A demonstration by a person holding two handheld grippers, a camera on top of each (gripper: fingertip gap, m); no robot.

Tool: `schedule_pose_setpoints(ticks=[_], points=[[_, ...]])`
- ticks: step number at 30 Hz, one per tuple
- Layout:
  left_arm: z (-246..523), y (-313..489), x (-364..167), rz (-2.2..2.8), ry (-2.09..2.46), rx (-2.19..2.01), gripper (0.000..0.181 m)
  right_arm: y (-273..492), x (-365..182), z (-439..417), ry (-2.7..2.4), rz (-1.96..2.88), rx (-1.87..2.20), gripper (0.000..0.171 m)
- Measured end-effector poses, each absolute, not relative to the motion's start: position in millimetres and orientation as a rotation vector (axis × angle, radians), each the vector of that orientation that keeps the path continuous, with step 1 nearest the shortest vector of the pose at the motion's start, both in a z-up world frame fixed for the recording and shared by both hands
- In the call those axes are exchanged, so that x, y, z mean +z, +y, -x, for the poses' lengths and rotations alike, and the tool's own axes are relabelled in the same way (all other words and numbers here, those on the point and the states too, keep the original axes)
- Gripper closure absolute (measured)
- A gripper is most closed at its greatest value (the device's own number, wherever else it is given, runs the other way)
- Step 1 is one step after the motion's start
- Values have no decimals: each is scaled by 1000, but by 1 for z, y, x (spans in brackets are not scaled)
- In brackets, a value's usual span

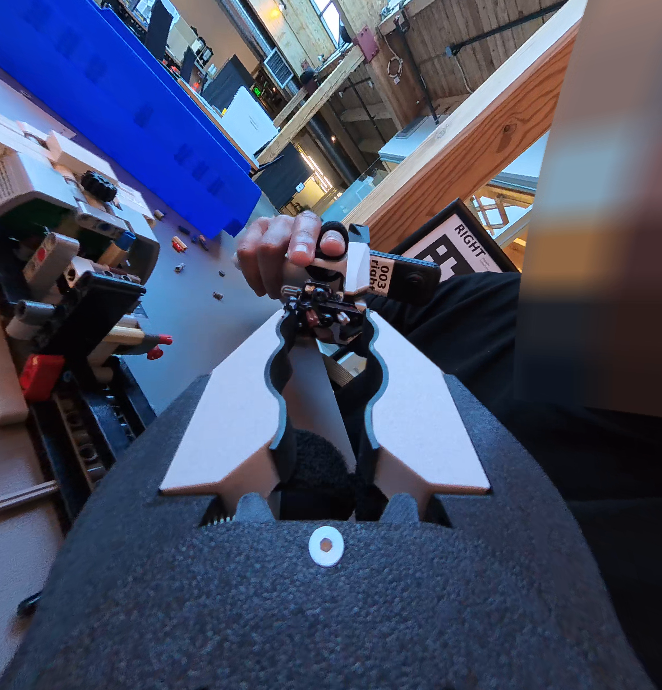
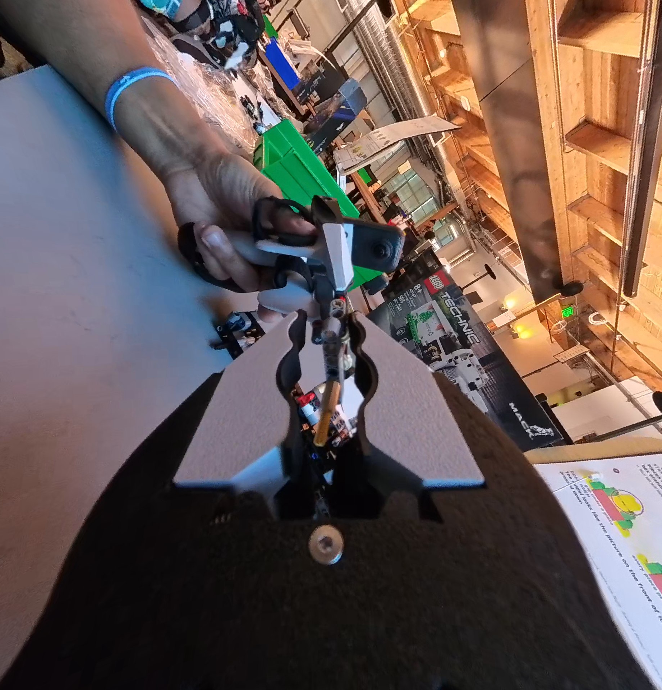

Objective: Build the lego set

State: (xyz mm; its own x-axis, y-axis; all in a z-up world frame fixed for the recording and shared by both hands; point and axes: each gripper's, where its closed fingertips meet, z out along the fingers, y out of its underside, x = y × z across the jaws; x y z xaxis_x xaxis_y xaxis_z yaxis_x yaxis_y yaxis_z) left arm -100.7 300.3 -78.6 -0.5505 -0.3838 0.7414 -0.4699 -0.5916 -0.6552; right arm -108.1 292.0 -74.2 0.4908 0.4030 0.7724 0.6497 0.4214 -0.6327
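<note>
My left gripper [image 1: 325, 319] is shut at its tips on a small black lego sub-assembly [image 1: 322, 308] with tan and red pins, held in the air above the grey table [image 1: 195, 298]. My right gripper [image 2: 326, 317] faces it from the other side. Its jaws are closed around the same sub-assembly [image 2: 331, 373], which shows there as a grey beam with a tan axle running back between the fingers. A hand [image 1: 273, 254] holds the right gripper's handle, and a hand [image 2: 217, 209] holds the left one.
A large partly built lego model [image 1: 60, 291] sits at the left, with loose pins [image 1: 180, 244] scattered beside it and a blue bin [image 1: 135, 112] behind. A small black lego piece [image 2: 240, 332] lies on the table. The lego box [image 2: 452, 336], an instruction sheet [image 2: 620, 541] and a green bin [image 2: 303, 168] stand farther off. My left and right fingertips are right by each other. The small black lego piece [image 2: 240, 332] lies around 11 cm away from my left fingertips.
</note>
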Motion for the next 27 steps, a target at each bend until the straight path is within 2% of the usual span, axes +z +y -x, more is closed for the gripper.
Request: schedule_pose_setpoints(ticks=[4,10,27], points=[[101,301,-78,-1454,-1365,2337,149,294,-72,106,-1094,1205,-206,146],[100,297,-83,-1461,-1400,2312,148,297,-77,102,-1115,1215,-253,153],[100,311,-87,-1521,-1441,2299,148,299,-80,87,-1120,1248,-292,154]])
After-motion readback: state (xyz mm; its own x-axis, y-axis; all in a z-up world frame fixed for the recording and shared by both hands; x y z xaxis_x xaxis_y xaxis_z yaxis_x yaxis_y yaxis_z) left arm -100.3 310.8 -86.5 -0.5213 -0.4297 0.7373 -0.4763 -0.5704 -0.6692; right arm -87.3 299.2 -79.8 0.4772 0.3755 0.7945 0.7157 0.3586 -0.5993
